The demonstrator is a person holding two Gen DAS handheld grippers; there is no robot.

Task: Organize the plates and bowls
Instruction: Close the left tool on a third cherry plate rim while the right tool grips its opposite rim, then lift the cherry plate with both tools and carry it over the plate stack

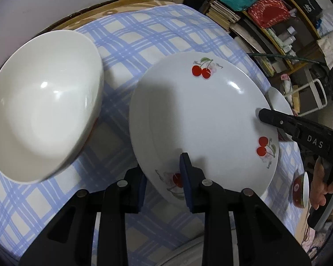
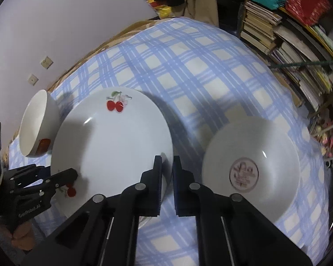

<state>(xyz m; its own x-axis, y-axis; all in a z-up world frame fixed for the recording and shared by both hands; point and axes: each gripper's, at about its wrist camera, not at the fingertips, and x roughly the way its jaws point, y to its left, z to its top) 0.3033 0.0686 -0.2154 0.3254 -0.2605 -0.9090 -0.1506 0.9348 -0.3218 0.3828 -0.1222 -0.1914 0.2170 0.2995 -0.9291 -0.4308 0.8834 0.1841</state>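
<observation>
Cherry plate [image 1: 202, 115] rim sits between both grippers' fingers [image 2: 158, 177].

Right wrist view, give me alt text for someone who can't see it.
Both grippers clamp opposite edges of a white cherry-print plate over a blue plaid tablecloth: the right gripper at its right rim, the left gripper at its lower left. A white bowl sits left, a wide bowl with a center emblem right.

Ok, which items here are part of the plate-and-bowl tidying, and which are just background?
Job:
white cherry-print ceramic plate, gripped at its rim by both the left tool and the right tool
plain white ceramic bowl
white bowl with round emblem

Background:
blue-checked tablecloth
stacked books on the shelf
</observation>
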